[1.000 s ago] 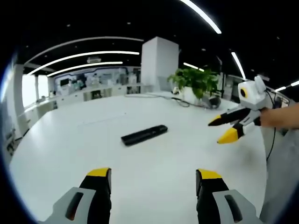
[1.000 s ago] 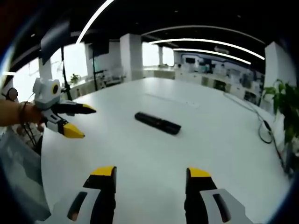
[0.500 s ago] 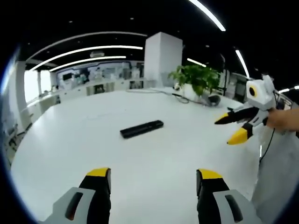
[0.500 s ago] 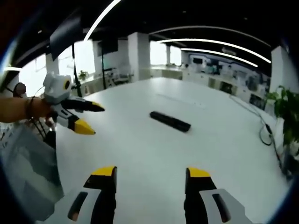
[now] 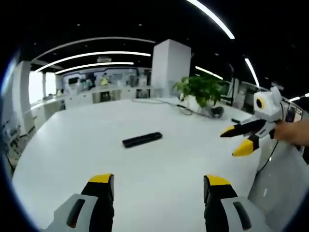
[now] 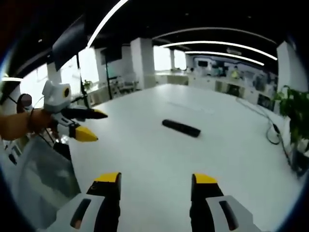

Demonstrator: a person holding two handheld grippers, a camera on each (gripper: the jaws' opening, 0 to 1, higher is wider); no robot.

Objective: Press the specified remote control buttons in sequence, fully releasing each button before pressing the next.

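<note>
A black remote control (image 5: 142,139) lies flat near the middle of the white table (image 5: 72,145); in the right gripper view the remote control (image 6: 181,128) sits well ahead of the jaws. My left gripper (image 5: 157,181) is open and empty, with its yellow-tipped jaws far short of the remote. My right gripper (image 6: 155,180) is open too, with nothing between its jaws. The right gripper (image 5: 239,140) hangs above the table's right edge in the left gripper view, held by a hand. In the right gripper view the left gripper (image 6: 91,123) hovers at the left, jaws apart.
A potted green plant (image 5: 200,89) stands at the table's far side, with a dark cable (image 6: 275,137) trailing on the table near it. A white pillar (image 5: 169,67) and office desks lie beyond. A person's forearm (image 6: 19,124) reaches in from the left.
Both cameras have pulled back from the table, so the remote looks smaller and farther. Both grippers stay open. The remote has not moved on the table.
</note>
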